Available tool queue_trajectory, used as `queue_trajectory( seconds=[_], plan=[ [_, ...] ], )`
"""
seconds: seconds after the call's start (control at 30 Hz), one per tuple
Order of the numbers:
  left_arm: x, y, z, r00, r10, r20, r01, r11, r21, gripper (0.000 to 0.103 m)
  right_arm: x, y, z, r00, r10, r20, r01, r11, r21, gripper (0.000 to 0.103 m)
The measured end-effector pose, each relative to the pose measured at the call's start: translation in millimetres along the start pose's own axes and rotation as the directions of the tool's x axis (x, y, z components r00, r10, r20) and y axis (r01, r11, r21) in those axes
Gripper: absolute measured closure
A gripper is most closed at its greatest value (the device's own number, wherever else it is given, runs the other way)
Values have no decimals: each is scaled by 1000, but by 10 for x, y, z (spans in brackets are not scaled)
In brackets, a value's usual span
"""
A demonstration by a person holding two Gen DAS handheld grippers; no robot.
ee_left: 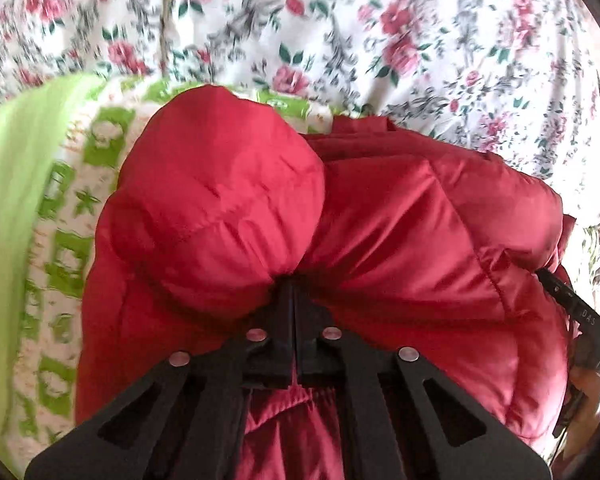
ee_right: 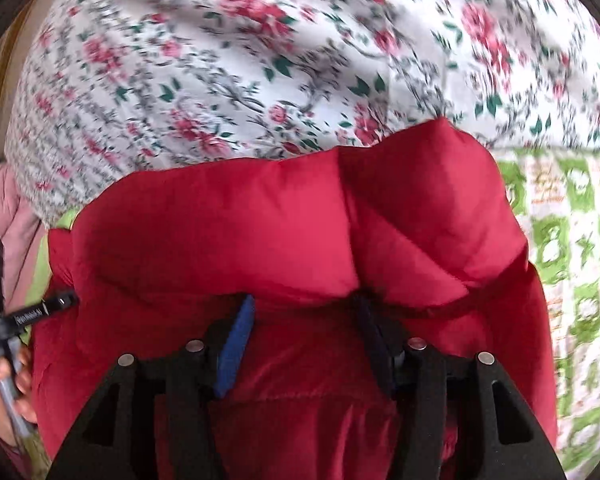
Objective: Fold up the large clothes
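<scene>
Floral sheet (ee_left: pixel 380 40) and a green-patterned cloth (ee_left: pixel 60 220) lie under the red jacket (ee_left: pixel 380 220), where the left gripper (ee_left: pixel 293 280) is pinched together on a bunch of its fabric. Seen from the right wrist, the right gripper (ee_right: pixel 304 304) stands apart, fingers (ee_right: pixel 236 340) pushed against the jacket (ee_right: pixel 260 220) without clamping it.

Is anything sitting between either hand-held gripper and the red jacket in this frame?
Nothing visible. The left hand-held gripper is pinched shut on the red jacket, and the right hand-held gripper stands open with jacket fabric bulging right between its fingers.
</scene>
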State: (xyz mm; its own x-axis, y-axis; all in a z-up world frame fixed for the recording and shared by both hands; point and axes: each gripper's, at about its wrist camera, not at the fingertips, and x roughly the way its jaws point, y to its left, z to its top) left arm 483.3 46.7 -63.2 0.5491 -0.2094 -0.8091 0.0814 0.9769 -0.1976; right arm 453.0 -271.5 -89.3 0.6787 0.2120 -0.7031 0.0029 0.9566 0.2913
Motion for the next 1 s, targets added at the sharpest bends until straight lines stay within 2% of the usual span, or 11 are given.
queue_trajectory(
  seconds=[0.23,0.47,0.6,0.87,1.0],
  plan=[
    [144,96,-1,999,-47,-3,46,998,-43,101,72,-106,-81,1000,27,8,-27,999,39,48],
    [139,77,2,999,-36,-9,35,999,-33,101,185,-128,-141,1000,22,3,-22,999,38,48],
    [-23,108,-37,999,-47,-1,47,998,-41,101,209,-119,-92,1000,25,-6,-25,999,44,48],
    [-444,22,-87,999,-35,29,35,999,-1,101,-112,-73,-46,1000,7,2,-7,999,36,46],
    [-616,51,-166,997,-55,46,55,998,2,101,-297,-102,-57,1000,17,19,-18,998,61,46]
  ],
)
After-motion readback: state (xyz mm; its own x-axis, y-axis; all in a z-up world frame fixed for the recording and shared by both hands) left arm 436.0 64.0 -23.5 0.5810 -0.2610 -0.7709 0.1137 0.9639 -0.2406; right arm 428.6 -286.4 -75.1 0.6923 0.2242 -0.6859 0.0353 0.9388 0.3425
